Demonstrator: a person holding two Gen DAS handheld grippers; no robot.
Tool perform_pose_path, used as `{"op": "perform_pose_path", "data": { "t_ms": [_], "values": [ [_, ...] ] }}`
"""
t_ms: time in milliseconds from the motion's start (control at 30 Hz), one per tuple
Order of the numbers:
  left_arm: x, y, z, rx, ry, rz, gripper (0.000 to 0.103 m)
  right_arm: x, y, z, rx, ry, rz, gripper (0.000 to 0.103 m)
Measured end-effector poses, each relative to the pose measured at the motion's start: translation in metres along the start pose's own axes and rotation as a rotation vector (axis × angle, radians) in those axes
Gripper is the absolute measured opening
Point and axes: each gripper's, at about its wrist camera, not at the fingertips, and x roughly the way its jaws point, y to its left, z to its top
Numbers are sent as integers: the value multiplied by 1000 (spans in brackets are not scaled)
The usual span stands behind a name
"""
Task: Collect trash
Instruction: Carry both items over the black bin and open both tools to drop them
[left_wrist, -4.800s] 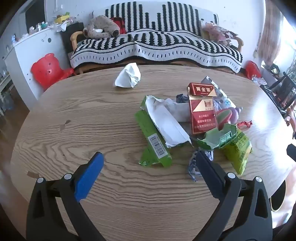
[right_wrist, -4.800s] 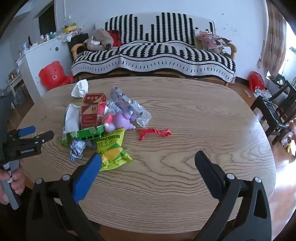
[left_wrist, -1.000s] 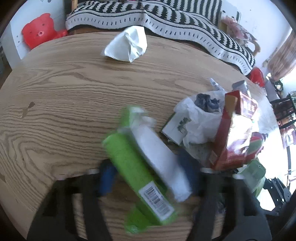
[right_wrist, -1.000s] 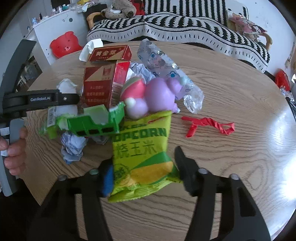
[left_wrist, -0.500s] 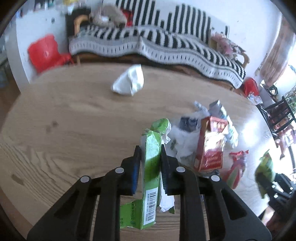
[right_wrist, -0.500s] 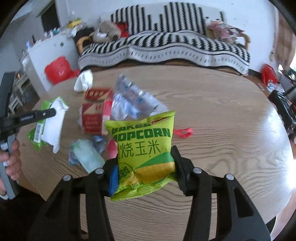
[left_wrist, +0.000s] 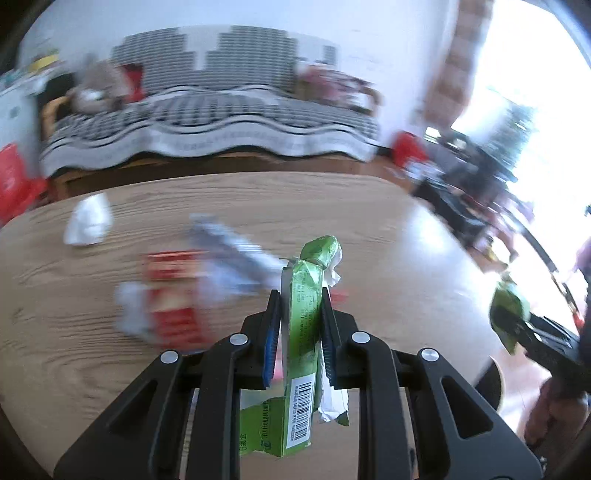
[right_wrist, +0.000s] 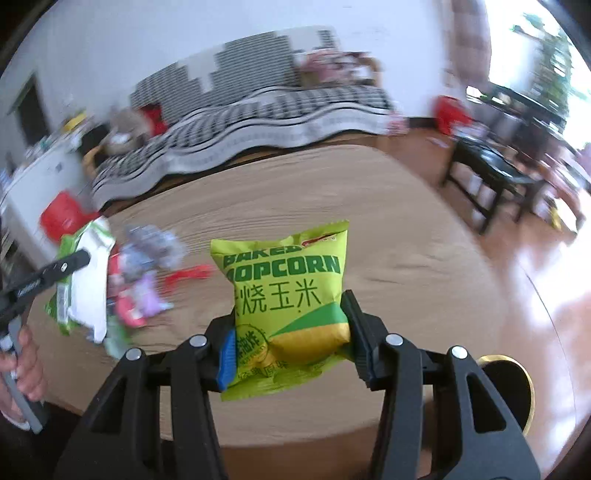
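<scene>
My left gripper (left_wrist: 298, 306) is shut on a green wrapper (left_wrist: 303, 354) with a white lining and a barcode, held upright above the wooden table (left_wrist: 74, 325). In the right wrist view my right gripper (right_wrist: 291, 314) is shut on a yellow-green popcorn bag (right_wrist: 288, 291), also lifted off the table (right_wrist: 424, 280). The left gripper with its green wrapper (right_wrist: 79, 280) shows at the left of that view, and the popcorn bag (left_wrist: 509, 310) shows at the right of the left wrist view. A blurred pile stays on the table: a red carton (left_wrist: 171, 291), clear plastic (left_wrist: 229, 258), a purple toy (right_wrist: 147, 291), a red strip (right_wrist: 188, 275).
A crumpled white tissue (left_wrist: 88, 221) lies toward the table's far left. A striped sofa (left_wrist: 207, 125) stands behind the table, dark chairs (right_wrist: 491, 173) to the right. A round gold-rimmed object (right_wrist: 517, 387) sits below the table's right edge. A hand (right_wrist: 26, 362) grips the left handle.
Both grippers have lifted their catch off the table and swung to the right; the pile now lies to the left. The left jaws closed on the green wrapper within the last second.
</scene>
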Motion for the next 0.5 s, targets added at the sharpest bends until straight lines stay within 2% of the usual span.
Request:
{"op": "perform_pose_path", "data": {
  "t_ms": [233,367,500],
  "values": [
    [32,-148,-31,192,57,-250,20,-48,-149,-37,246,-24,-167,50],
    [54,-230,-67,278,125,-381,20,-65,-232,-78,388,23,-266,50],
    [89,-298,-109,338,239,-494,20,-68,-298,-127,513,100,-318,50]
  ]
}}
